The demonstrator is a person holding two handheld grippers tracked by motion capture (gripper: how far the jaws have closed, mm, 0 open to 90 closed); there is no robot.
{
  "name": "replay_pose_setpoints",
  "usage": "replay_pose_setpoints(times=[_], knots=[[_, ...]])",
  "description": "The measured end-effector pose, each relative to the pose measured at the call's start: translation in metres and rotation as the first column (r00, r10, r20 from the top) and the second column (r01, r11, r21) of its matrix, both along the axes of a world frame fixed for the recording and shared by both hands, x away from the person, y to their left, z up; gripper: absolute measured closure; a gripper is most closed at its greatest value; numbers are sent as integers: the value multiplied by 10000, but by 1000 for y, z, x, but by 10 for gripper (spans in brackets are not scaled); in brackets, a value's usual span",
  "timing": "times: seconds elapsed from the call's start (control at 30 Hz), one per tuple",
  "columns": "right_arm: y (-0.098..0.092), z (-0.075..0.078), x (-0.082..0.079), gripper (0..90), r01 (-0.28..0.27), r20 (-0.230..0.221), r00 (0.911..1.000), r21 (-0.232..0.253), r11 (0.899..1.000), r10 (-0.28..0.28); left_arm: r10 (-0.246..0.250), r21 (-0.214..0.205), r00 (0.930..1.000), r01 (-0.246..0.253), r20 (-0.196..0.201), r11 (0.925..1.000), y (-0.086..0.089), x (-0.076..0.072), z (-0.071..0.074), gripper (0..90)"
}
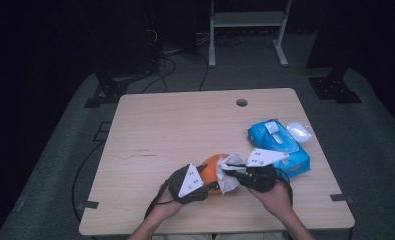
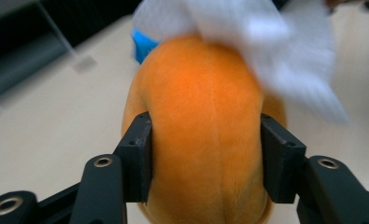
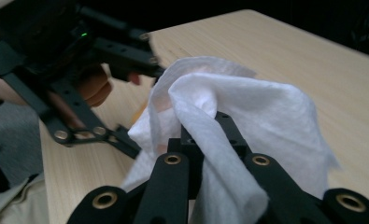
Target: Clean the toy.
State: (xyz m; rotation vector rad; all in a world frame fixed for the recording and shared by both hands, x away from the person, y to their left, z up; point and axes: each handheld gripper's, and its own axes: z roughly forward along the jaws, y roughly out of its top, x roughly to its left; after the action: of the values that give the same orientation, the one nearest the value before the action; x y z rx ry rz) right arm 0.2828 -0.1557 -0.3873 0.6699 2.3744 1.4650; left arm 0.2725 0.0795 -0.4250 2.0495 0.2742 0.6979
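Nearest the camera in the high view, the person's two hands come in over the near edge of the desk (image 1: 150, 120), each carrying a tool. The left tool (image 1: 205, 181) is clenched on an orange plush toy (image 1: 212, 167): in the left gripper view its two black jaws press against both flanks of the soft orange body (image 2: 203, 135), which bulges between them. The right tool (image 1: 231, 172) is clamped tight on a white wipe (image 1: 231, 175); in the right gripper view the crumpled cloth (image 3: 247, 121) drapes over and around the closed jaws. The wipe lies against the top of the toy, its edge showing blurred over the orange in the left gripper view. The toy sits near the front middle of the desk. Just right of it lies a blue pack of wipes (image 1: 280, 147), with a small white object (image 1: 299, 131) beside the pack's far end.
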Motion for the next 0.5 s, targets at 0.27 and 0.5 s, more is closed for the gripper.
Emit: replay_pose_setpoints(times=[0.27,0.5], knots=[[-14,-11,15,836,968,-58,9953,-263,9950,-970,-351,-153,9980,344,-531,9993,8,7,-8,440],[-30,-21,25,835,1431,-433,9885,-391,9889,-1447,-112,-1204,9873,-81,-1586,9927,12,15,-10,229]])
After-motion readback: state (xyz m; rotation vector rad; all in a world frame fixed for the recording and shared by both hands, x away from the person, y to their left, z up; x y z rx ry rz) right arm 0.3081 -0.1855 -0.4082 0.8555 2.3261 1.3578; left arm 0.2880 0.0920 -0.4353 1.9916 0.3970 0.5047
